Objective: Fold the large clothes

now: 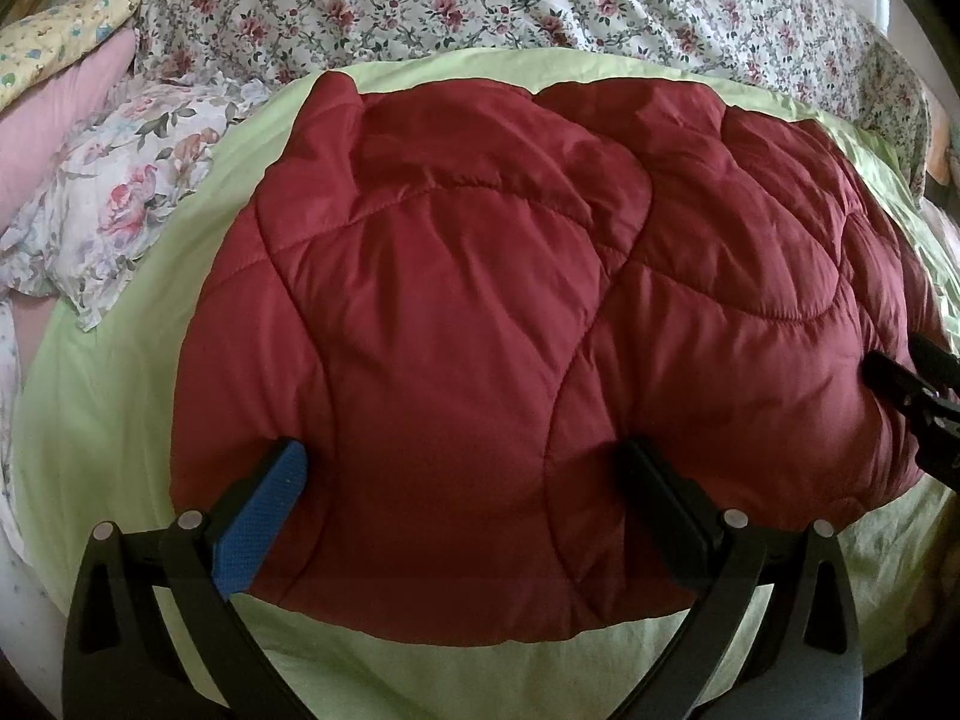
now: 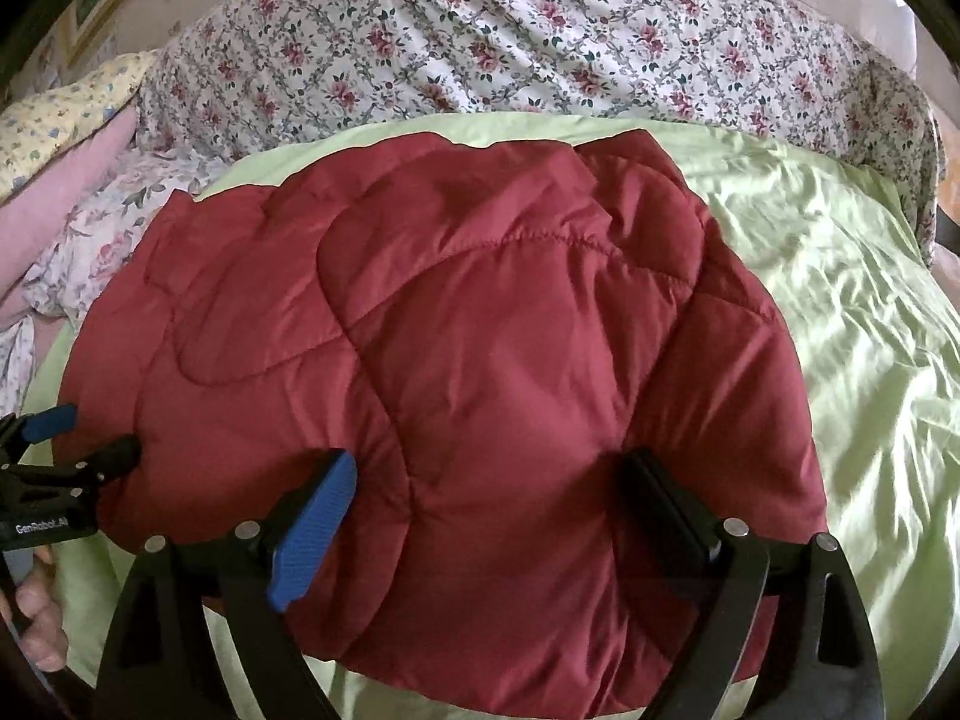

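Quilted red jacket [image 1: 480,324] bunched on a light green sheet [image 1: 108,396], left gripper [image 1: 462,480] and right gripper [image 2: 486,492] side by side — both spread wide, 2 fingers straddling its near edge, floral bedding [image 1: 480,6] behind

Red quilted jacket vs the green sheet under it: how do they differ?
The red quilted jacket is puffy with curved stitch lines; the green sheet is thin, flat and finely wrinkled. The jacket is dark red and folded into a compact bundle; the sheet is pale green and spread wide. Both are plain, unpatterned fabric.
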`<state>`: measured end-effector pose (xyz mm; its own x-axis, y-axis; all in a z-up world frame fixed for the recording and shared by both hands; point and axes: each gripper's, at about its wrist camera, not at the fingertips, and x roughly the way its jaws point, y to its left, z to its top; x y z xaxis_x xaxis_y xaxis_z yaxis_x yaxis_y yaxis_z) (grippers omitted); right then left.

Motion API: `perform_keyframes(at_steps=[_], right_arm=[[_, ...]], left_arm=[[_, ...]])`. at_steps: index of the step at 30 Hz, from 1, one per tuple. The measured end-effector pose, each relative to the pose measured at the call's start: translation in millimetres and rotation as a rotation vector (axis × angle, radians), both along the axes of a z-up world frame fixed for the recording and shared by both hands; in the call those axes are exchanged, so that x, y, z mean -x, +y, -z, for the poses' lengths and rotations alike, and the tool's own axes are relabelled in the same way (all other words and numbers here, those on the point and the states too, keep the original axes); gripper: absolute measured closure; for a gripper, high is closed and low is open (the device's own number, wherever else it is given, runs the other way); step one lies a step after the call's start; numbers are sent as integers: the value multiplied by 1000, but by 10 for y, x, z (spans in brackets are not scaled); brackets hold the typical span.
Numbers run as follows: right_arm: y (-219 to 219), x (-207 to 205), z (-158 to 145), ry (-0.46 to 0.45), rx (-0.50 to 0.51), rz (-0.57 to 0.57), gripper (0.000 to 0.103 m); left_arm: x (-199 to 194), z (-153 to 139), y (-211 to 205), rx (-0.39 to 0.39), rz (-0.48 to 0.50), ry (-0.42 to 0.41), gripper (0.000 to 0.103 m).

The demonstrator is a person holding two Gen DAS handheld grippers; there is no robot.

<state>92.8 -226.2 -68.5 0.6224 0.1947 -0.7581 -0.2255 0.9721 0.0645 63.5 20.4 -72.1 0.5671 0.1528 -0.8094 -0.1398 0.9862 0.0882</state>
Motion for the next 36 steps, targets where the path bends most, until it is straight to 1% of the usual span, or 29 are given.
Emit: perform_keyframes(at_steps=[3, 6, 8, 10, 14, 15, 17, 20, 23, 25, 27, 33, 36], right_arm=[[-1, -2, 0, 0, -1, -1, 10], [-9, 0, 17, 2, -3, 0, 10], [-11, -4, 28, 2, -3, 1, 10], [-9, -2, 27, 2, -2, 2, 10], [-2, -13, 25, 10, 3, 7, 10], [5, -9, -3, 16, 1, 12, 10], [12, 2, -118, 2, -10, 8, 11], [8, -96, -188, -4, -10, 4, 12], [-19, -264, -65, 32, -10, 12, 10], [-30, -315, 24, 36, -10, 14, 7], [-14, -312, 62, 34, -3, 15, 6], [-7, -302, 15, 40, -8, 23, 6], [-29, -216, -104, 40, -27, 35, 8]], left_arm=[[-1, -13, 7, 10, -2, 4, 0], [1, -110, 69, 48, -9, -12, 0], [-11, -192, 141, 49, -37, -39, 0], [-64, -214, 210, 53, -55, -46, 0], [-306, -72, 301, 87, -53, 2, 0], [-332, -55, 310, 89, -54, 4, 0], [-365, -42, 297, 77, -50, 1, 0], [-394, -29, 277, 60, -42, 3, 0], [-415, -11, 287, 69, -34, 1, 0], [-454, 21, 298, 76, -30, 2, 0], [-481, 47, 308, 80, -29, 7, 0], [-487, 12, 291, 71, -45, 4, 0], [-350, -112, 267, 79, -48, -28, 0]])
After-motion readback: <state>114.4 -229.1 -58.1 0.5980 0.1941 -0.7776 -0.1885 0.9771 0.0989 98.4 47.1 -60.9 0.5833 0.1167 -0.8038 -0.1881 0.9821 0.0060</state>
